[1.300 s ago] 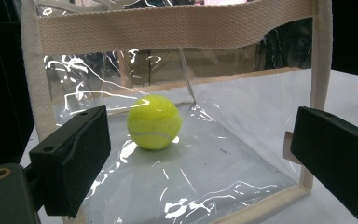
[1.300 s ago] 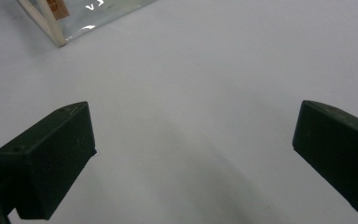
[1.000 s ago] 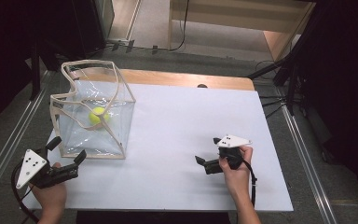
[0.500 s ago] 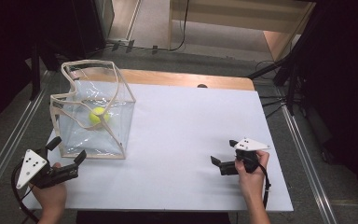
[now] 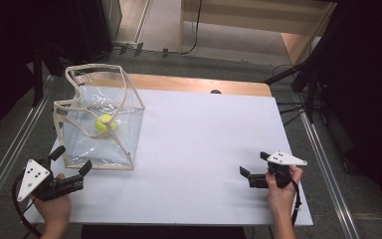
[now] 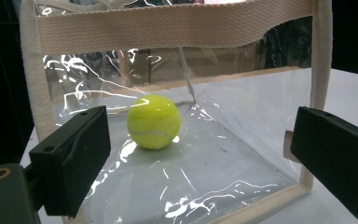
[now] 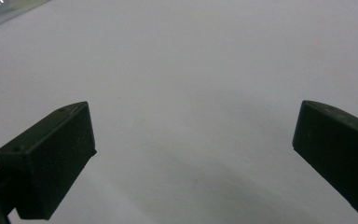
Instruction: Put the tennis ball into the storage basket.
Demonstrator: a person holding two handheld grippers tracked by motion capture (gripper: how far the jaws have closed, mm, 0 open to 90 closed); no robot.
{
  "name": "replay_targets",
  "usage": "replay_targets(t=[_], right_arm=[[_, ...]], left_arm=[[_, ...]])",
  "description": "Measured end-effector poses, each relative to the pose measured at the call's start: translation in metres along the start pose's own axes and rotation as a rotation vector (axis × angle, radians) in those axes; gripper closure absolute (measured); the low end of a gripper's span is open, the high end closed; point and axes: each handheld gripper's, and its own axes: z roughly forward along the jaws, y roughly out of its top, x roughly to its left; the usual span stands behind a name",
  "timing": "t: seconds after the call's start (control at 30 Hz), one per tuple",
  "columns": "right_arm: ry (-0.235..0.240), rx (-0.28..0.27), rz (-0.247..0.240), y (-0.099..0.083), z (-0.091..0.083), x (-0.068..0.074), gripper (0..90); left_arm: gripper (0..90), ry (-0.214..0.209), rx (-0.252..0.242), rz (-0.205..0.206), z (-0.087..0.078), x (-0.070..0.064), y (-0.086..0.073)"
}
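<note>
Yellow tennis ball (image 6: pixel 154 121) sits inside the clear plastic tote bag (image 5: pixel 99 144), dead ahead of your left gripper (image 5: pixel 70 169)'s spread fingers, probably nearer than your right gripper (image 5: pixel 252 172), also spread.

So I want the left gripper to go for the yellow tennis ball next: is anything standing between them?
Yes. The yellow tennis ball lies inside the clear plastic bag with beige fabric trim, and the bag's near transparent wall stands between it and the open left gripper, which sits just outside that wall.
</note>
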Motion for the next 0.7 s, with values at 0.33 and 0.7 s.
replay_targets(t=[0.33, 0.7], right_arm=[[-0.065, -0.044, 0.055, -0.013, -0.022, -0.022, 0.0], [-0.082, -0.067, 0.089, -0.017, -0.029, -0.032, 0.0]], left_arm=[[5.3, 0.000, -0.002, -0.003, 0.000, 0.001, 0.000], [5.4, 0.000, -0.003, -0.003, -0.001, 0.001, 0.000]])
